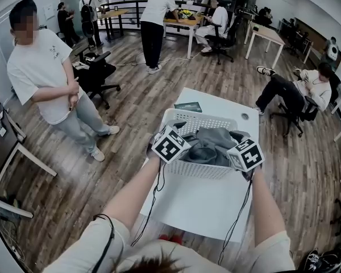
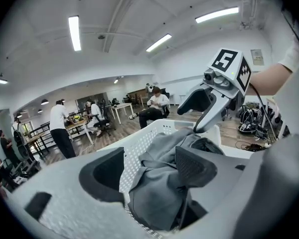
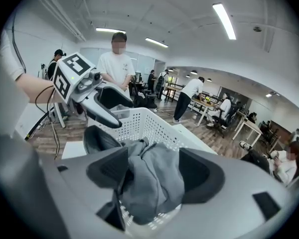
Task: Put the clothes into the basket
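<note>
A white perforated basket (image 1: pixel 200 119) stands on the white table (image 1: pixel 204 205). Grey clothes (image 1: pixel 209 144) lie heaped in it, and one fold hangs over the near rim. My left gripper (image 1: pixel 181 147) is at the basket's near left corner and my right gripper (image 1: pixel 232 153) at its near right. In the left gripper view the jaws (image 2: pixel 149 172) stand apart with the grey cloth (image 2: pixel 157 183) loose between them. In the right gripper view the jaws (image 3: pixel 152 176) also stand apart around the draped cloth (image 3: pixel 157 180), with no pad pressing on it.
A dark flat box (image 1: pixel 188 107) lies on the table behind the basket. A person (image 1: pixel 48 75) stands to the left by an office chair (image 1: pixel 99 73). Another person (image 1: pixel 298 92) sits at the right. Desks and more people fill the far room.
</note>
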{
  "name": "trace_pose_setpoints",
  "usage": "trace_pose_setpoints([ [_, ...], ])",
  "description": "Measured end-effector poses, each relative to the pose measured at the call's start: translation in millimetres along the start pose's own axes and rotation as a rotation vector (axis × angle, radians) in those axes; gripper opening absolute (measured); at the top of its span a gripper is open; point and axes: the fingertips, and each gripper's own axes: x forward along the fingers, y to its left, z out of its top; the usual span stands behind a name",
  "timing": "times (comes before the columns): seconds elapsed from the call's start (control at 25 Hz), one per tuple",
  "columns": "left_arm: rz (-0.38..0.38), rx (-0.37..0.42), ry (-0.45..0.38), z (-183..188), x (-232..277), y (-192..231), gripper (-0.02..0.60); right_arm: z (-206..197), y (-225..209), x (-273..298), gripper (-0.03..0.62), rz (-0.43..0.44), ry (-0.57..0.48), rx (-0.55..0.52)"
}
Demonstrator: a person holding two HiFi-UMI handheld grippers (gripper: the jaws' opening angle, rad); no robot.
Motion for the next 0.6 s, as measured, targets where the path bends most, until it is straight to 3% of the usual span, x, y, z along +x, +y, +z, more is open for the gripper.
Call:
trace_pose_setpoints([
  [0.16, 0.022, -0.011, -0.049, 9.1, -6.2, -1.9, 0.326, 14.1, 3.0, -1.4, 0.294, -0.042, -0.074, 0.044],
  [0.44, 0.082, -0.01, -0.157, 20.1, -28.0, -8.3, 0.119, 43.2, 4.2, -24.8, 0.04, -0.2, -0.259, 0.087],
  [0.6, 0.142, -0.02, -0.224, 31.5, -50.4, -13.9, 0.02, 49.7, 19.0, -40.6, 0.017, -0.244, -0.342, 0.113],
])
